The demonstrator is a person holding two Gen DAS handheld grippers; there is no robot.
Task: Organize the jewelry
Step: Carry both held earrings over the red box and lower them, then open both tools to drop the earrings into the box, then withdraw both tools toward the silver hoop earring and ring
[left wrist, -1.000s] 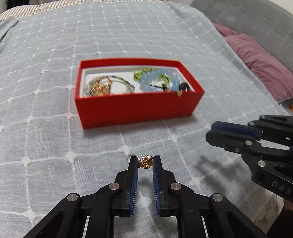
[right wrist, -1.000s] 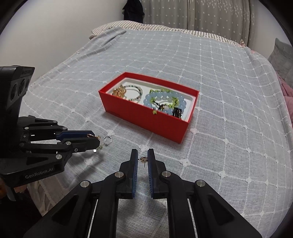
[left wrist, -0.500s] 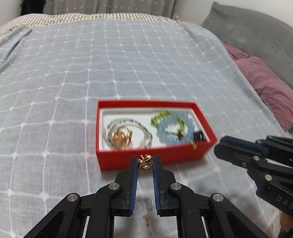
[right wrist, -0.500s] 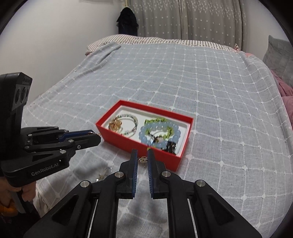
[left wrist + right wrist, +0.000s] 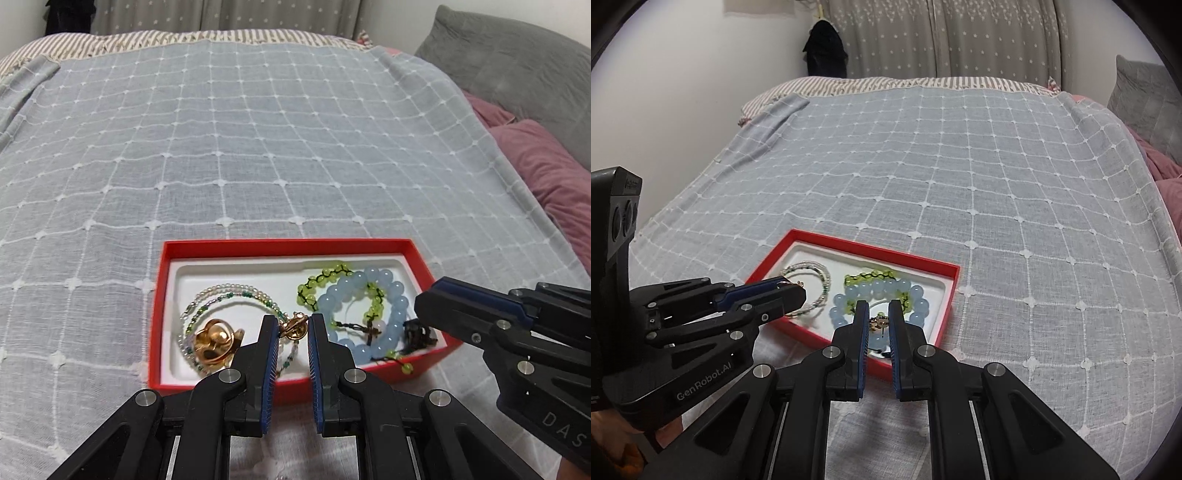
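Observation:
A red jewelry box (image 5: 229,248) (image 5: 925,261) with a white lining lies on the bedspread. In it are a pale blue bead bracelet (image 5: 391,295) (image 5: 916,295), a green bead string (image 5: 321,278), a thin beaded bracelet (image 5: 221,295) (image 5: 809,267) and a gold ornament (image 5: 214,339). My left gripper (image 5: 293,325) (image 5: 798,290) is shut on a small gold earring (image 5: 294,328) above the box's middle. My right gripper (image 5: 876,314) (image 5: 424,299) is shut on another small gold earring (image 5: 877,323) above the blue bracelet at the box's right end.
The grey-blue checked bedspread (image 5: 258,147) stretches far beyond the box. Purple pillows (image 5: 546,173) and a grey cushion (image 5: 517,62) lie along the right side. A wall (image 5: 683,92) runs along the bed's left edge, with curtains (image 5: 942,37) at the head.
Both grippers have carried their earrings forward from the bedspread in front of the box to above its inside. The box now sits lower and closer in both views.

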